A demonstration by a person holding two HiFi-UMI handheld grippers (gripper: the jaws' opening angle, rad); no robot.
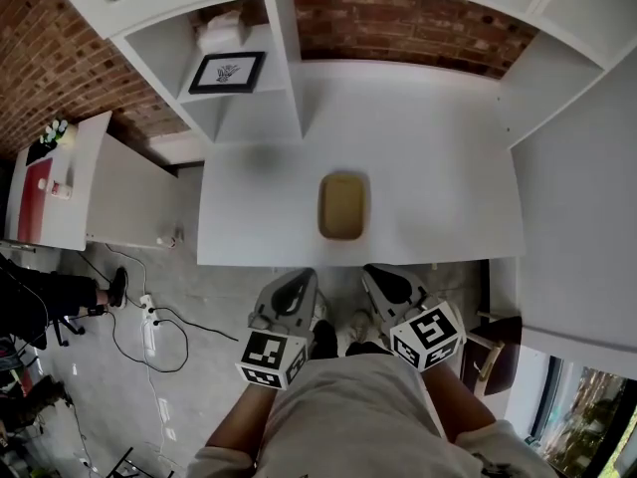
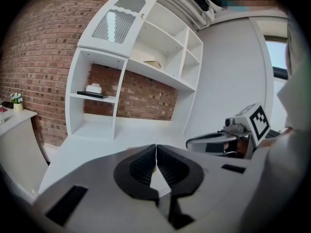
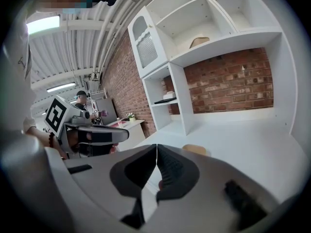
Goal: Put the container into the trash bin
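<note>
A tan, shallow rectangular container (image 1: 342, 206) lies on the white table (image 1: 438, 167) near its front edge; its rim (image 3: 195, 149) peeks above my right jaws in the right gripper view. My left gripper (image 1: 296, 289) is held below the table's front edge, jaws shut with nothing between them (image 2: 156, 149). My right gripper (image 1: 382, 281) hangs beside it, also shut and empty (image 3: 156, 149). Both are short of the container and apart from it. No trash bin shows in any view.
White shelving (image 1: 239, 78) with a framed picture (image 1: 227, 72) stands at the back left, against a brick wall (image 1: 418, 23). A low white cabinet (image 1: 70, 182) stands at left. Cables and a power strip (image 1: 149, 327) lie on the grey floor.
</note>
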